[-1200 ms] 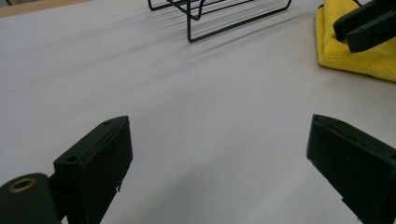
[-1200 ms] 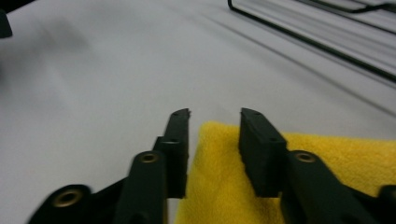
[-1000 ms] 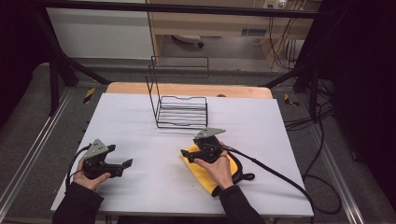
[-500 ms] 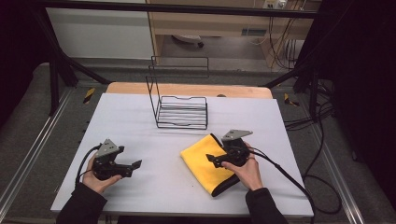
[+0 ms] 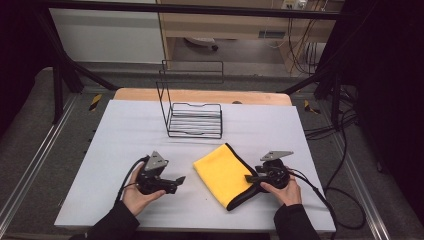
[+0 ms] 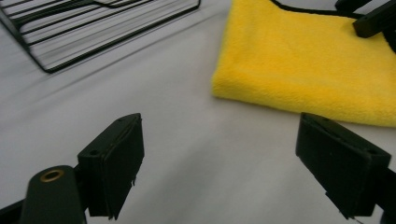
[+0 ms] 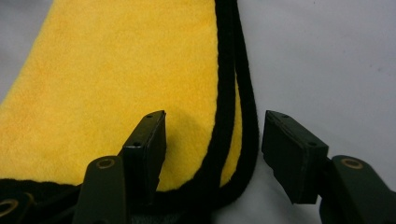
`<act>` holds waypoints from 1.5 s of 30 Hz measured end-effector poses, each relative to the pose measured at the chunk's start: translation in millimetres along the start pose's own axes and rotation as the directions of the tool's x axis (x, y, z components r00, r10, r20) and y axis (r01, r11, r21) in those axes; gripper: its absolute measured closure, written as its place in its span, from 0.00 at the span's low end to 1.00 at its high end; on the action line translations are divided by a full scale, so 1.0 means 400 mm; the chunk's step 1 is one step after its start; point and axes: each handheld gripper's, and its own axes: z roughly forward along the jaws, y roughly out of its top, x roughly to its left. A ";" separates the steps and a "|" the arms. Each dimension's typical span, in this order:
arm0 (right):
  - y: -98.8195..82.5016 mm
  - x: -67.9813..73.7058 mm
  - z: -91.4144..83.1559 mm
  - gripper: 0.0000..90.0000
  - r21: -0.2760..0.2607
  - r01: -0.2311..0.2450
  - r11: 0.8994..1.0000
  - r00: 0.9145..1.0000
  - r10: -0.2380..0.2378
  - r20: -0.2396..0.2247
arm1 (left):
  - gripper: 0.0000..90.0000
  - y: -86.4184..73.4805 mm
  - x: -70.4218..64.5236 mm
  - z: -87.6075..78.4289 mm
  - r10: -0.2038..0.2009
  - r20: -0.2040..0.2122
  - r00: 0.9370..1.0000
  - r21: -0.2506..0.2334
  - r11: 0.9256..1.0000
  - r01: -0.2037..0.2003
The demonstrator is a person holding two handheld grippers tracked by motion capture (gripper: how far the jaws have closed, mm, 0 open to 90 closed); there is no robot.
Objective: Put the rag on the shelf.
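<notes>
Item: yellow cloth [image 5: 222,172], folded, flat on my desk [image 5: 125,130] before the wire rack [image 5: 195,120]. My right tool [image 5: 248,178]: jaws closing, astride its black-trimmed edge, not pinching. My left tool [image 5: 181,179]: spread, narrowing slightly, empty, beside it.

readable text: none can be made out in any view
yellow cloth [image 5: 222,172]: plain, no label or print
wire rack [image 5: 194,120]: bare wire, no tag
table cover [image 5: 125,130]: blank
yellow-and-black striped markers [image 5: 95,101]: hazard stripes by the table's far corners, no words on them
</notes>
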 end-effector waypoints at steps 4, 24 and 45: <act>-0.009 -0.003 -0.001 0.52 0.001 -0.027 1.000 0.999 0.027 -0.018 | 0.21 0.014 -0.052 0.041 -0.009 0.029 1.000 0.010 1.000 0.009; -0.015 0.015 0.004 0.84 0.017 -0.085 0.996 0.993 0.086 -0.086 | 0.34 0.006 -0.194 0.129 0.004 0.084 0.996 0.087 0.996 -0.011; -0.018 0.035 0.000 0.82 -0.003 -0.047 0.999 0.998 0.046 -0.032 | 0.77 -0.002 -0.240 0.159 -0.036 0.073 0.997 0.083 0.996 0.030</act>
